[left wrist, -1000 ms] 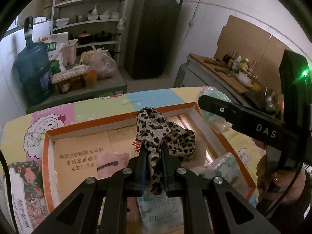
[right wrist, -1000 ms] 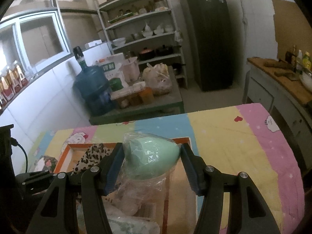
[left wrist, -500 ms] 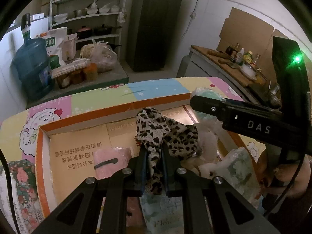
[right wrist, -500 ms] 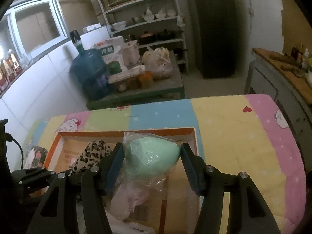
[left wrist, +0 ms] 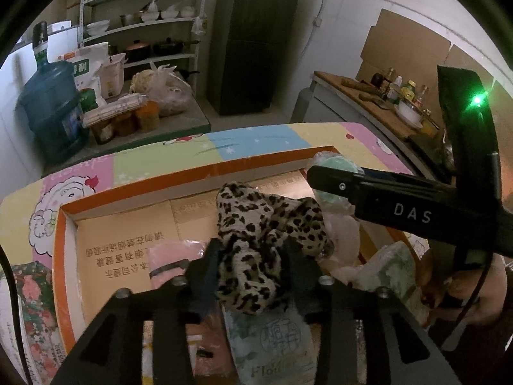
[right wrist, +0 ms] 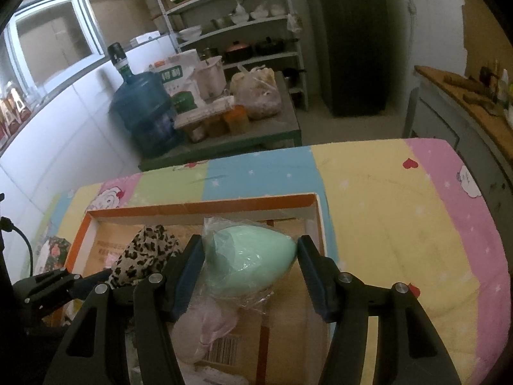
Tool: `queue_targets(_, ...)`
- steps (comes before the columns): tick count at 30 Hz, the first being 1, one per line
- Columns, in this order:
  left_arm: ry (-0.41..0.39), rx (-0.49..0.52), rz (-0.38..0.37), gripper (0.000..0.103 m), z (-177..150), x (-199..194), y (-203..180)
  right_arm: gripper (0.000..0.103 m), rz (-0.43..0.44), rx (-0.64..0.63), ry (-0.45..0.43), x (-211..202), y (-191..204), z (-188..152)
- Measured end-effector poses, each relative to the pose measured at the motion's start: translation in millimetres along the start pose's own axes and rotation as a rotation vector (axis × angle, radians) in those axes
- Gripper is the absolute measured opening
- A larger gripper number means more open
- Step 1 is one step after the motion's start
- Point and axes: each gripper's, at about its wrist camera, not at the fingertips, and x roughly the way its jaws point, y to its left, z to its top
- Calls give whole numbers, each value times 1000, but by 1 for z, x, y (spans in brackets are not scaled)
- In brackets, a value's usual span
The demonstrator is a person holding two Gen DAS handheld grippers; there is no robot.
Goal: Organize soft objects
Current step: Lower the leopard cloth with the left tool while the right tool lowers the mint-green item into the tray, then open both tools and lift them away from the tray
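A leopard-print cloth (left wrist: 256, 211) lies bunched in the orange-rimmed cardboard box (left wrist: 192, 173). My left gripper (left wrist: 251, 245) is around its near end and its jaws are opening. The cloth sits loosely between the fingers and the pads no longer pinch it. My right gripper (right wrist: 250, 247) is shut on a mint-green egg-shaped soft thing (right wrist: 253, 263) wrapped in clear plastic, held over the box's right half (right wrist: 198, 203). In the right wrist view the cloth (right wrist: 147, 250) lies to the left. The right gripper's finger (left wrist: 336, 186) crosses the left wrist view.
The box also holds a pink packet (left wrist: 170, 256), a floral-print pack (left wrist: 272, 346), a wrapped tissue pack (left wrist: 384, 266) and a pale pink bag (right wrist: 205, 320). It stands on a pastel cartoon sheet (right wrist: 384, 208). Beyond are a water jug (right wrist: 144, 118), shelves and a dark fridge (left wrist: 256, 41).
The left jaws have spread apart from a tight pinch on the leopard cloth, which has loosened and widened between them. The right gripper has sunk a little toward the box, still holding the green thing.
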Motion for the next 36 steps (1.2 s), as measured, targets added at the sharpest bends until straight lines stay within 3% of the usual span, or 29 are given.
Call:
queue_targets(5,-6,4,3,62,-1,-1,-4,62,11,9,-6,0,-2,0)
queue_targets(10,-17,3,0,71,-3,-3,-3,63,35,27,-20,-3,-6,-1)
queue_targets(14,-33,-13,-8,77,-3,-7,-2,71,40,35,-45,-8,-6,-1)
queue_targets(26,-71,-14,-22,77,-7,-24,-5,72,48,46,-90,-23,-1,-7)
queue_targets(36,-159,17,11,77,-15,-65,-12,72,26,57,-189,-57,7,-19)
